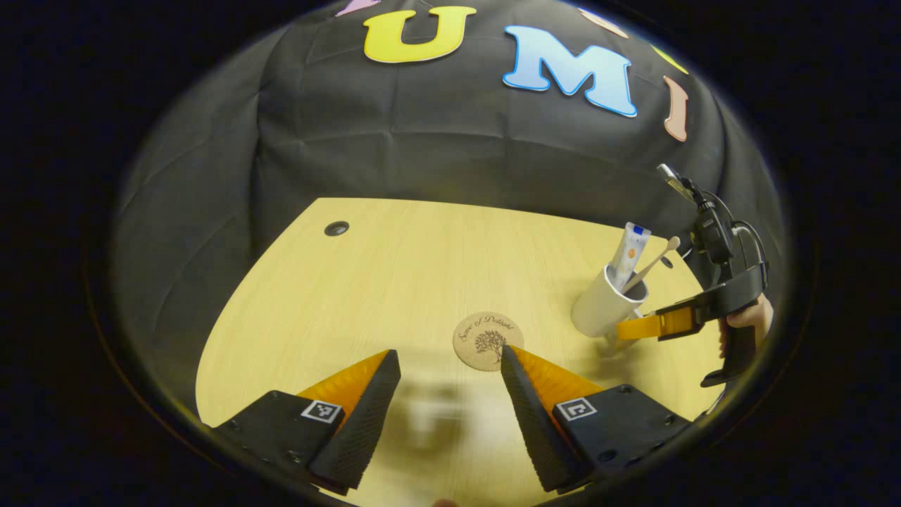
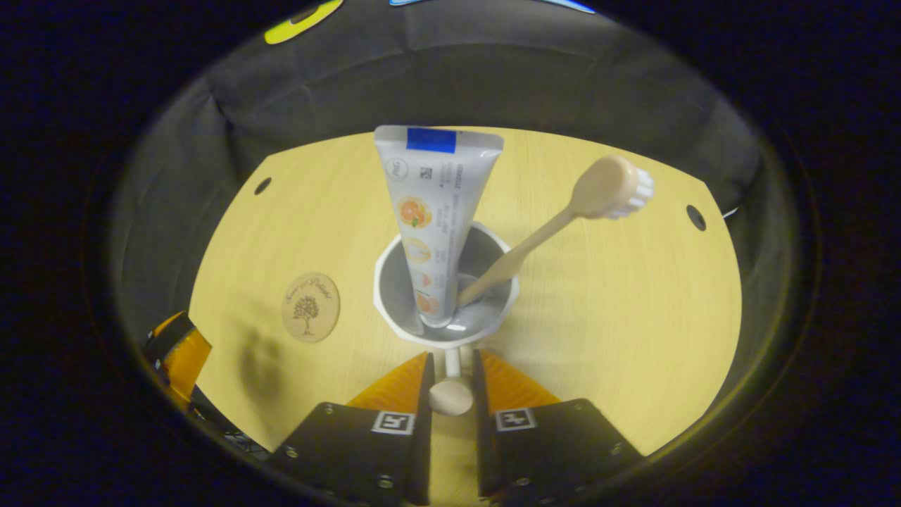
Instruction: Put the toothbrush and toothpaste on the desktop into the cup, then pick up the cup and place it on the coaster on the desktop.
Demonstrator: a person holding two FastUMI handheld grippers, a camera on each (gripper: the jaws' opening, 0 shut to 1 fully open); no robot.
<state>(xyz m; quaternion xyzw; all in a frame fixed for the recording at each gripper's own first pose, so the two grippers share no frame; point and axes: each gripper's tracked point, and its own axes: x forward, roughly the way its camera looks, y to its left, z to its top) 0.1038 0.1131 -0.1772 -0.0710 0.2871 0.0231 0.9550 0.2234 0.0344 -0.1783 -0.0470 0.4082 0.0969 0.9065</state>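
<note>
Right gripper (image 2: 450, 366): fingers are sitting narrow around the cup's handle (image 2: 451, 384), one on each side and pressing on it, at 6 o'clock of the cup in the right gripper view.
Left gripper (image 1: 450, 373): jaws are standing wide apart, holding nothing, hanging over the desktop (image 1: 394, 282) with the coaster just beyond the fingertips.
Cup (image 2: 445, 296): white, standing upright on the wooden desktop, its mouth facing the right gripper's camera.
Toothpaste (image 2: 433, 211): tube is standing in the cup, cap end down, flat end sticking up toward 12 o'clock.
Toothbrush (image 2: 556, 225): handle is resting in the cup, leaning out toward 2 o'clock, bristle head well above the rim.
Coaster (image 2: 310, 307): round, cork-coloured, lying flat at 9 o'clock of the cup, near it but not touching.
Left gripper view: cup (image 1: 605, 304) is showing at 3 o'clock of the coaster (image 1: 488, 341), with the other gripper and a hand (image 1: 747, 318) holding it just beyond.
</note>
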